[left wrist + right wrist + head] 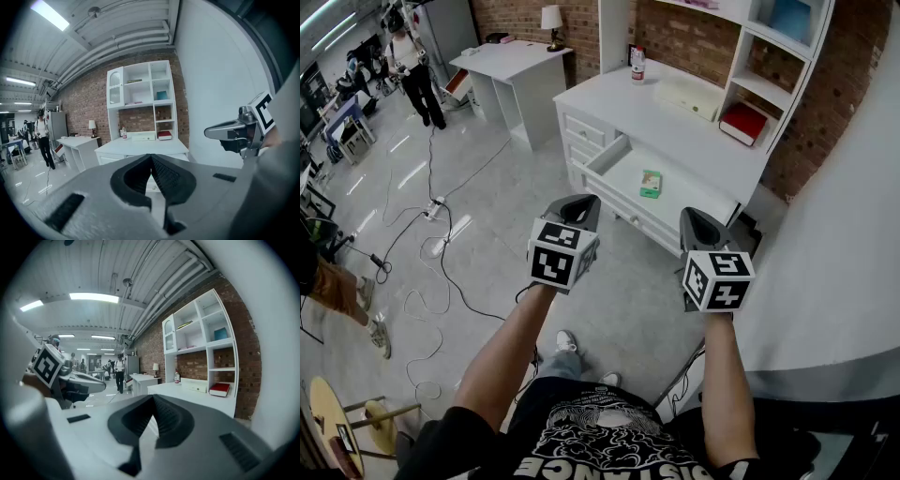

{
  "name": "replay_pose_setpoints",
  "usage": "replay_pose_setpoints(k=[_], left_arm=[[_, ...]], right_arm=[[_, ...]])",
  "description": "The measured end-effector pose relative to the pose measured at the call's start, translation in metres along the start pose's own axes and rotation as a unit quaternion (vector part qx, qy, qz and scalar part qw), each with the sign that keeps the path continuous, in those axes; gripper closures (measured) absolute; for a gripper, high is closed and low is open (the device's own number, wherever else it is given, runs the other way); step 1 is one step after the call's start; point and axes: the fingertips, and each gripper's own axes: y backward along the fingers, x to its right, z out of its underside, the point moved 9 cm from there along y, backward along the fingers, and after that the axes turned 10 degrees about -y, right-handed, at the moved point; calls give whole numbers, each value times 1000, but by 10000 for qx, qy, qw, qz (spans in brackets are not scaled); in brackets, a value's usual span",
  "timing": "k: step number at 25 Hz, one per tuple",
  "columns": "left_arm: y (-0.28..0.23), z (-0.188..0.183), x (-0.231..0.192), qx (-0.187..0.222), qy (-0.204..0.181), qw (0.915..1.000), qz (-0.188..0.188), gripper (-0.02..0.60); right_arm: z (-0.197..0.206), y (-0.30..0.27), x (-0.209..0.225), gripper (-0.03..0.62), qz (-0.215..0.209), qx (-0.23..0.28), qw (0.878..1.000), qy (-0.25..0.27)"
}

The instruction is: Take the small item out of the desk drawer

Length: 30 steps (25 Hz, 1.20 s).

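A white desk stands ahead with its top drawer pulled open. Inside the drawer lies a small green item. My left gripper hangs in the air short of the drawer, jaws shut and empty; its tips meet in the left gripper view too. My right gripper floats to the right at about the same height, also shut with nothing in it. Both are well clear of the desk, over the floor.
A white hutch with shelves rises on the desk, holding a red book and a bottle. A second white table with a lamp stands at the left. Cables trail on the floor. A person walks far left.
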Motion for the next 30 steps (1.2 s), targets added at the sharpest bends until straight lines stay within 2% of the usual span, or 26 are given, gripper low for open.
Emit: replay_pose_setpoints(k=[10,19,26,30], left_arm=[[-24,-1,-19,94,-35,9999,12,574],[-67,0,-53,190,-12,9994,302,574],[-121,0,-102,168,2,9982,576,575],[-150,-1,-131,115,-33,9972,740,575]], right_arm=[[-3,-26,5,584,47,-51,10000,-40],[-5,-78,9,524,162,-260,9995,24],[-14,-135,13,472,450,-402,9981,-91],[-19,-166,14,415,607,-525,9966,-186]])
